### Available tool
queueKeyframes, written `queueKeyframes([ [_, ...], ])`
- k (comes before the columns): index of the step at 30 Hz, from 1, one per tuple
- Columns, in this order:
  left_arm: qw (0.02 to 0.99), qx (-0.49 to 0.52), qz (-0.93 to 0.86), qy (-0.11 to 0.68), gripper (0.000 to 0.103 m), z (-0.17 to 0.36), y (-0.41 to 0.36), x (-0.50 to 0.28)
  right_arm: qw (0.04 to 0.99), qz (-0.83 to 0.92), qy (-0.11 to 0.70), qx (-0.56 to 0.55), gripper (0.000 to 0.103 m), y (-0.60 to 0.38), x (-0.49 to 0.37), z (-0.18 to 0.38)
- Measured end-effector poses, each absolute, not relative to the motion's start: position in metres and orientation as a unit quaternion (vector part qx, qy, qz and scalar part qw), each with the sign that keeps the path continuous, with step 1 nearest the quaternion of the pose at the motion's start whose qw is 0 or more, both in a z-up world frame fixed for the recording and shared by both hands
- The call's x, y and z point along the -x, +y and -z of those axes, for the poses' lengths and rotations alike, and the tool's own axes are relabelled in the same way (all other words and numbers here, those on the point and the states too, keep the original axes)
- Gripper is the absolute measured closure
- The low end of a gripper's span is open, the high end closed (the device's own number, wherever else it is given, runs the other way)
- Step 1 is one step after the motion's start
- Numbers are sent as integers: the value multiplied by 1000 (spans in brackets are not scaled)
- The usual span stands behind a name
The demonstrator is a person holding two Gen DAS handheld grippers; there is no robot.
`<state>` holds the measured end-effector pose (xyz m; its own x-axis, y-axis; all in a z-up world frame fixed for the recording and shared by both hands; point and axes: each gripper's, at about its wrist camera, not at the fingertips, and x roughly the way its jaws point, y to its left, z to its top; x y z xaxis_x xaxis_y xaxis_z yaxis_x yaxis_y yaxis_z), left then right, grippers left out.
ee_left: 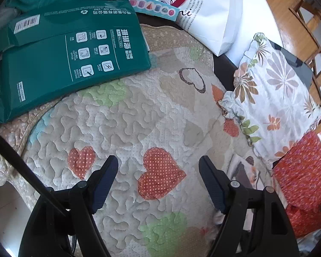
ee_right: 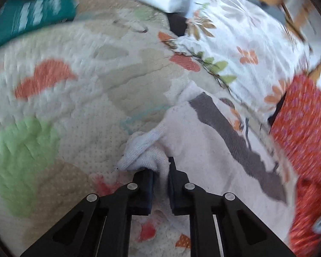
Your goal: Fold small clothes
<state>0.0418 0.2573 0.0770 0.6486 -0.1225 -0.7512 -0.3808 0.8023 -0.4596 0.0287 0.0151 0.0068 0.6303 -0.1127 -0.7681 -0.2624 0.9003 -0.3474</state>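
On the quilt [ee_left: 139,111], left fingers [ee_left: 109,171] gape empty; right fingers [ee_right: 144,177] pinch a blurred white garment [ee_right: 188,141].

- We see bright, soft daylight in both views, strongest at the upper right, where the white paper bag [ee_left: 211,17] nearly washes out.
- Shadows are faint; the quilt [ee_left: 122,115] shows its stitching clearly in the left wrist view, which is sharp.
- The right wrist view is smeared by motion blur, worst toward the edges.
- Both fisheye pictures bend at the rims, with dark corners.
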Motion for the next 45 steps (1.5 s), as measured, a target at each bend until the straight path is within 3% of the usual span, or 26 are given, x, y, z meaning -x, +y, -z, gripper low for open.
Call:
queueKeyframes([
  [4, 859, 284, -76, 418, 26, -76, 245, -42, 890, -52, 450, 52, 92, -46, -44, -53],
  [10, 864, 254, -57, 432, 26, -74, 216, -41, 897, 12, 416, -146, 92, -204, -31, -108],
  [16, 868, 201, -1, 454, 26, -71, 163, -42, 872, 145, 399, -245, 93, -351, 50, -88],
  [23, 867, 130, 44, 478, 26, -57, 96, -40, 830, 167, 447, -291, 93, -398, 87, -24],
  [30, 863, 66, 84, 494, 26, -43, 46, -28, 843, 161, 438, -268, 93, -395, 105, -34],
  [33, 858, 53, 104, 500, 26, -40, 32, -24, 841, 161, 435, -280, 96, -399, 127, -32],
  [34, 857, 53, 108, 501, 26, -39, 29, -23, 840, 161, 436, -281, 102, -399, 132, -31],
  [38, 852, 56, 118, 506, 26, -38, 23, -23, 837, 188, 454, -239, 102, -397, 147, -27],
  [41, 851, 60, 121, 508, 26, -39, 21, -23, 855, 220, 409, -229, 101, -408, 155, -50],
  [42, 849, 62, 122, 510, 26, -38, 20, -24, 860, 220, 398, -232, 96, -413, 153, -57],
  [44, 847, 63, 122, 514, 26, -35, 19, -25, 867, 194, 388, -245, 73, -424, 134, -70],
  [45, 845, 62, 122, 516, 26, -34, 18, -26, 869, 178, 389, -250, 56, -427, 123, -71],
])
